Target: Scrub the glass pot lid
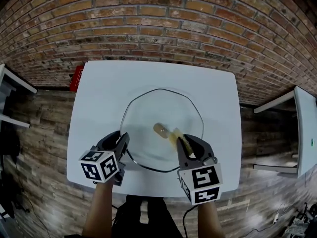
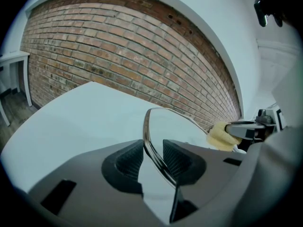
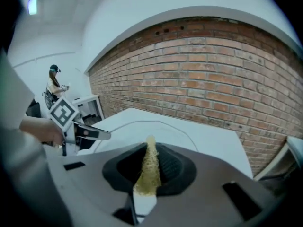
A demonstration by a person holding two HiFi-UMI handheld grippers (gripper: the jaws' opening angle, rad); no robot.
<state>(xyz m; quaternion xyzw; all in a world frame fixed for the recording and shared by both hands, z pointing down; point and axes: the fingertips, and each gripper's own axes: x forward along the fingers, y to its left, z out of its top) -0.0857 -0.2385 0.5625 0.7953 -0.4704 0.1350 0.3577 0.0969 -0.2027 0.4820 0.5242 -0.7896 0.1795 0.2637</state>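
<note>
Because it is made of glass, the glass pot lid [image 1: 158,105] is judged to be hard, stiff and easy to break, so it should not be dropped or knocked. It is seen lying on the white table [image 1: 99,83]. Its near left rim [image 2: 150,126] is pinched between the jaws of the left tool [image 1: 124,142], which are closed on it. The thin rim is thought to be the best place for a hold, since the smooth glass is likely to be slippery, and more so when wet. A small brown knob [image 1: 160,129] is seen in the middle of the lid; it could be held too, but nothing is on it now. A soft yellow sponge [image 1: 176,134] is squeezed flat between the jaws of the right tool [image 1: 184,142], just beside the knob and over the glass. Whether the sponge touches the glass cannot be told. The sponge is expected to squash easily, so a gentle push should be enough. The lid is probably not heavy, yet it may slide if it is held loosely.
</note>
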